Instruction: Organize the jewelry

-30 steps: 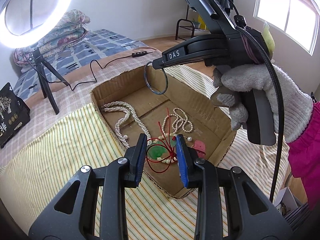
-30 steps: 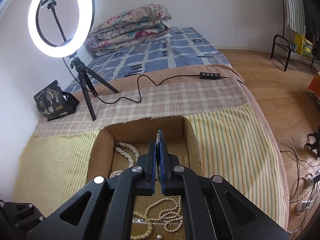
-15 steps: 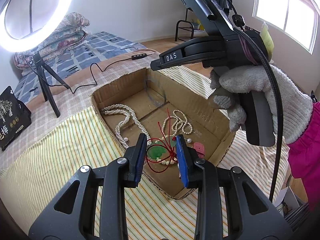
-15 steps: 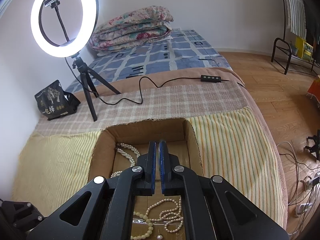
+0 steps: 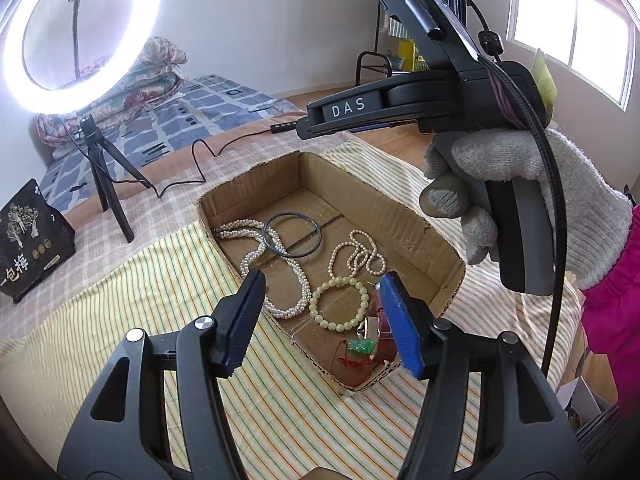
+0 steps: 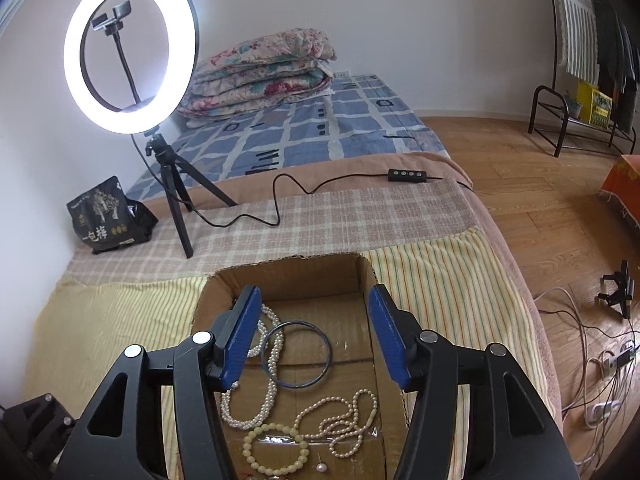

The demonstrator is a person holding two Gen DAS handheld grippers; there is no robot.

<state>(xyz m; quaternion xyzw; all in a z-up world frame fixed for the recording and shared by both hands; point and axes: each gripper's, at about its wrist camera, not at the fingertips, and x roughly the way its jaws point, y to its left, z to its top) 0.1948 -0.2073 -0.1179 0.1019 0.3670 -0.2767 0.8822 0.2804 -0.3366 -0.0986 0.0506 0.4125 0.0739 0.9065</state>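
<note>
A: What is the biggest thing here?

B: The bed (image 6: 360, 216), soft, layered with a checked blanket and a yellow striped cloth (image 5: 120, 300). On the striped cloth sits an open, shallow cardboard box (image 5: 400, 208), a rough-edged rectangle of corrugated brown board; in the left wrist view its long axis runs from near the camera toward the upper left.

A: And behind it?

B: A glowing ring light (image 6: 130, 50) on a thin black tripod, and a glossy black snack bag (image 6: 106, 216) beside it.

A: The grippers?

B: The right gripper (image 6: 314, 336), hard black plastic with blue ribbed pads, hovers above the box, jaws spread wide and empty. A knit-gloved hand (image 5: 520, 200) holds its handle. The left gripper (image 5: 320, 316) is also spread apart, gripping nothing, over the near end of the box.

A: Where is the jewelry?

B: All on the box floor. A long doubled pearl necklace (image 5: 296, 276) trails lengthwise along the left side. A thin dark bangle (image 5: 294, 235), a smooth flat circle, lies partly over it toward the far end. A smaller pearl strand (image 5: 360, 254) curls in loops at the right. Nearer, a bracelet of round cream beads (image 5: 339, 303) lies as a ring. At the near end is a small green pendant (image 5: 362, 346) on tangled red cord.
</note>
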